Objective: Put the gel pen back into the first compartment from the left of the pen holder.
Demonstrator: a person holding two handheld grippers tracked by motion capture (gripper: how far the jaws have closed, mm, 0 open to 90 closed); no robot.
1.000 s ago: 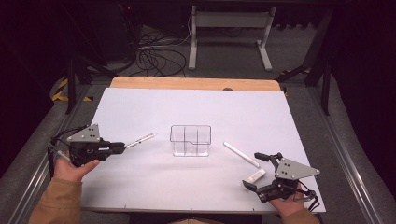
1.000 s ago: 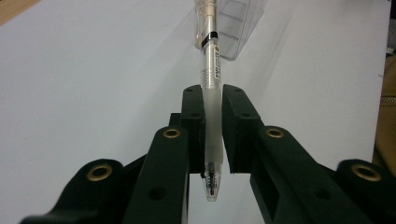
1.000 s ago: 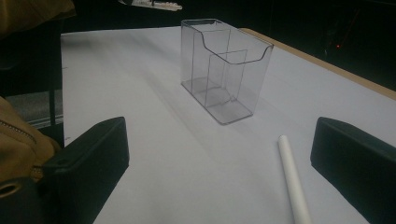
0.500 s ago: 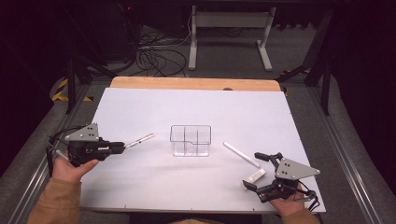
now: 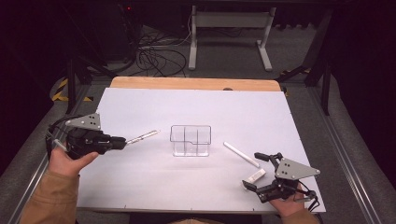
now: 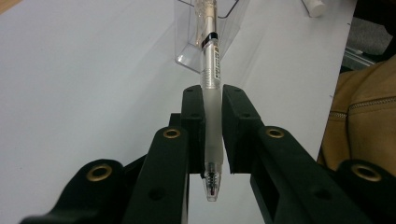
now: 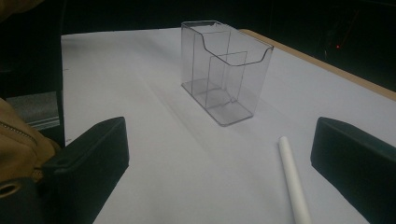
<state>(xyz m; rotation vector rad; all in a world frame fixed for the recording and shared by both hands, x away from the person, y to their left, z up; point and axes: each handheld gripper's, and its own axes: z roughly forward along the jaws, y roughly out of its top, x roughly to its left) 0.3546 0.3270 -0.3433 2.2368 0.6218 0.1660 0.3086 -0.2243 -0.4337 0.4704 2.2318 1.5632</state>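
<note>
A clear plastic holder [image 5: 190,140] with several compartments stands upright in the middle of the white sheet. My left gripper [image 5: 122,142] hovers to its left, shut on a clear pen [image 5: 142,136] that points toward the holder. In the left gripper view the pads [image 6: 194,112] clamp the pen [image 6: 211,84] at its frosted grip, with the holder [image 6: 187,51] just beyond. My right gripper [image 5: 254,170] rests open at the front right with nothing between its fingers. A white stick [image 5: 240,154] and a small white piece [image 5: 256,176] lie beside it. The right gripper view shows the holder [image 7: 224,70] ahead and the stick [image 7: 294,186].
The white sheet [image 5: 140,107] covers most of the table, and a wooden edge [image 5: 187,83] shows at the far side. Metal rails run along both sides. Cables [image 5: 154,53] and a stand's legs [image 5: 229,42] lie on the floor beyond.
My left gripper has risen a little with the pen held in it. The right gripper, the holder and the white pieces have stayed where they were.
</note>
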